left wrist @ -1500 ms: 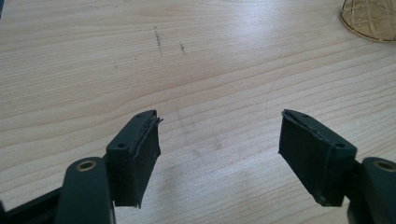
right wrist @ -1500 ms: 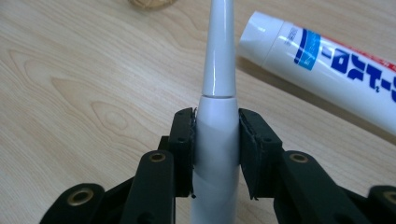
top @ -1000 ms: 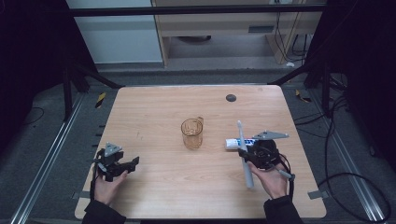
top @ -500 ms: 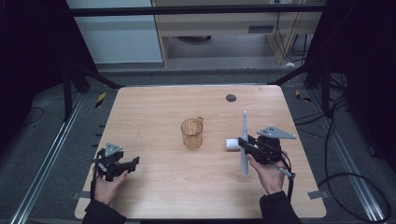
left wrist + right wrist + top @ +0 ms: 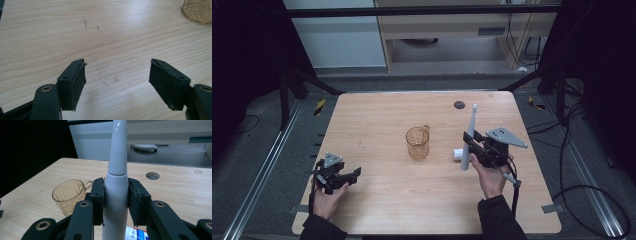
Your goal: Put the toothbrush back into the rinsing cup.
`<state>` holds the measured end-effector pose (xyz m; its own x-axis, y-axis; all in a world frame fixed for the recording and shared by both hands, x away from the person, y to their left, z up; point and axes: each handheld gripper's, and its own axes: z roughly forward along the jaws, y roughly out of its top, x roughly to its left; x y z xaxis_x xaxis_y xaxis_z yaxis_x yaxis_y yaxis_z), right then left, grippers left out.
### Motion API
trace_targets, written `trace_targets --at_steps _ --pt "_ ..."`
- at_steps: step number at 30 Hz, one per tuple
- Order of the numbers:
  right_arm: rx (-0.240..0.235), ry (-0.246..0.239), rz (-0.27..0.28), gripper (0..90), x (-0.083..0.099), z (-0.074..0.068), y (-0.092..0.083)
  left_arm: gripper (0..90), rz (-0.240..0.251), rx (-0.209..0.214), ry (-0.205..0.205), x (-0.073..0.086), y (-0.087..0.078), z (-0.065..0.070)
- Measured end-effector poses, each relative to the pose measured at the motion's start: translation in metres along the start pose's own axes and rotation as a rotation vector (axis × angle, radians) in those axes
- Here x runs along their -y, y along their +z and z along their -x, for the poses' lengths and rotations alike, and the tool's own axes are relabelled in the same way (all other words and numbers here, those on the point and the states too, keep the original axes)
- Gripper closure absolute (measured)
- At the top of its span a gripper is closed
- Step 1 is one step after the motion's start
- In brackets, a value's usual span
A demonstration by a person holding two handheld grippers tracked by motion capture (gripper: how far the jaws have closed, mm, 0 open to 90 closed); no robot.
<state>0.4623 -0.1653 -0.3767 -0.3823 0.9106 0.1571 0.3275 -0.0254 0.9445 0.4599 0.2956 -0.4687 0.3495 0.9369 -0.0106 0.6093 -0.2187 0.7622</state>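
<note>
Here the right claw grips an upright white electric toothbrush, its head cut off above, beside an amber cup; the left claw gapes empty over the desk.

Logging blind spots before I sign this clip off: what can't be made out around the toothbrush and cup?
- Electric toothbrush: brush head cut off by the right gripper view's top edge; too small in the high view.
- White tube: mostly behind the right gripper, print unreadable.
- Amber cup: cropped at the left gripper view's corner; contents unclear.
</note>
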Motion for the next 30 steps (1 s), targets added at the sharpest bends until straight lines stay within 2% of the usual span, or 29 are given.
trace_targets --at_steps 12,23,30 --pt "0.037 0.011 0.103 67.9 -0.009 -0.007 0.011 28.7 0.001 -0.002 0.002 0.0 0.0 0.0" --pt "0.062 -0.033 0.152 68.0 -0.021 -0.031 0.031 29.1 0.004 0.0 0.003 -0.001 0.001 0.0" --pt "0.062 -0.044 0.183 67.9 -0.03 -0.047 0.042 29.1 0.004 0.002 0.003 -0.001 0.001 0.001"
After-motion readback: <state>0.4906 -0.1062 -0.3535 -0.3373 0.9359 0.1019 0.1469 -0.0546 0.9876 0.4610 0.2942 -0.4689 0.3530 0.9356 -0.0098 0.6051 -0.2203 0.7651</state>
